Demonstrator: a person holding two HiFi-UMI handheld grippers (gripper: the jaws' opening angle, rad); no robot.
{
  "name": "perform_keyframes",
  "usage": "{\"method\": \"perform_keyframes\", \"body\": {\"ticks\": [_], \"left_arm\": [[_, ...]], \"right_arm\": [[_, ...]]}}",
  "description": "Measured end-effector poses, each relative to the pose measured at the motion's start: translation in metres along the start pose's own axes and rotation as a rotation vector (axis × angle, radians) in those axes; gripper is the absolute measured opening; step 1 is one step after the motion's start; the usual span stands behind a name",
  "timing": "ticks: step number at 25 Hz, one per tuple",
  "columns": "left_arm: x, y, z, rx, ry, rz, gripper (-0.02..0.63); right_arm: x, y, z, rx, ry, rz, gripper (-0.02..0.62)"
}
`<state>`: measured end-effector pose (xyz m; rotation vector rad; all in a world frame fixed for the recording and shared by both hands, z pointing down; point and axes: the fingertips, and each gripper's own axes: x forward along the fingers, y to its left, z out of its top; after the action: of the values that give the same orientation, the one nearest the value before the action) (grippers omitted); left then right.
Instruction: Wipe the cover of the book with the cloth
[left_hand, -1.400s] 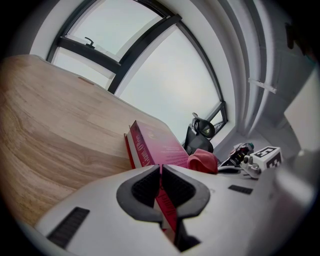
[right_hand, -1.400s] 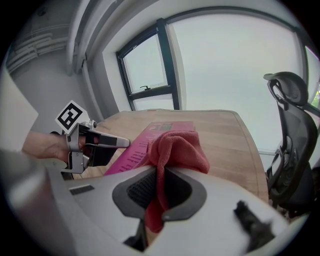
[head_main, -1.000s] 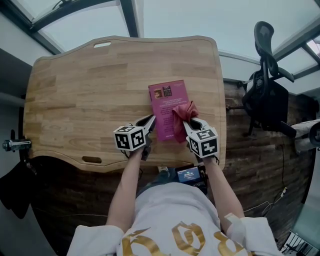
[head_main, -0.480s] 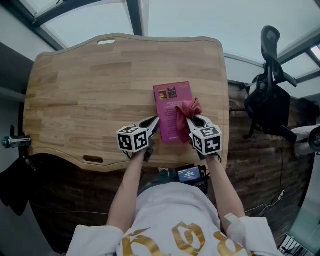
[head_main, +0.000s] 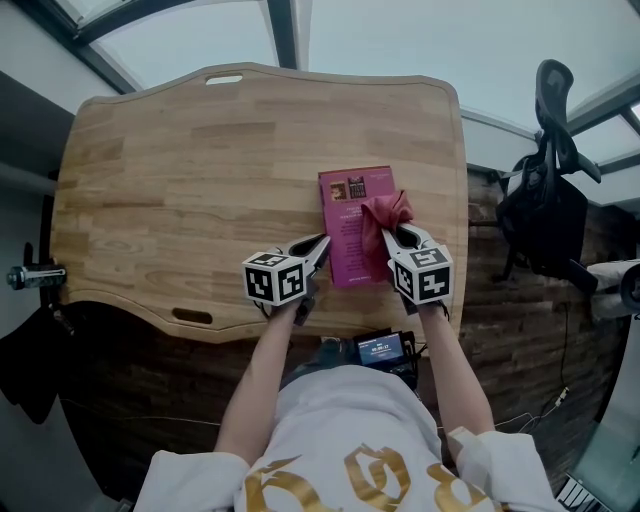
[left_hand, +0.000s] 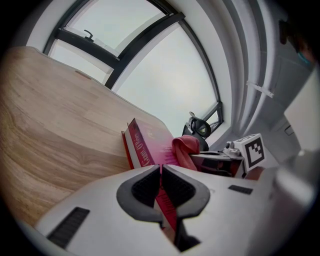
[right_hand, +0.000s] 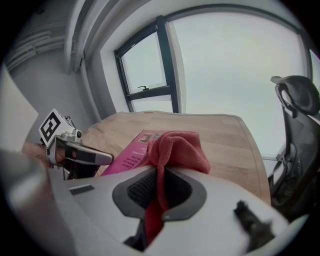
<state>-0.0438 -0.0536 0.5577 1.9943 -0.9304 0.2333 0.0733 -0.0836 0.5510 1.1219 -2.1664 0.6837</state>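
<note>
Head view shows the book (head_main: 345, 235) lying flat by the right edge of the desk (head_main: 180, 200), closer to the near edge than to the far one. The right gripper (head_main: 400, 238) is clenched on the red cloth (head_main: 385, 212), and a bunch of it rests on the right half of the pink cover. Compared with one second ago, the cloth sits a little further up the cover, toward the book's far edge. The shift is small, and the head camera also moved, so this reading is not fully sure. The left gripper (head_main: 318, 245) has stayed at the book's near-left corner. Its jaws are pressed together on a thin pink strip, probably the edge of the cover, which keeps the book from sliding. The wiping seems to be under way as one stroke away from the person. The left half of the cover and the strip near the far edge are probably still to wipe.
</note>
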Motion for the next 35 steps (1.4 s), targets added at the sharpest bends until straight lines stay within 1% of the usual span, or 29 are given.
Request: {"method": "perform_keyframes", "body": {"ticks": [35], "left_arm": [[0.0, 0.0, 0.0, -0.022, -0.005, -0.007, 0.025]], "right_arm": [[0.031, -0.019, 0.036, -0.015, -0.034, 0.026, 0.04]]}}
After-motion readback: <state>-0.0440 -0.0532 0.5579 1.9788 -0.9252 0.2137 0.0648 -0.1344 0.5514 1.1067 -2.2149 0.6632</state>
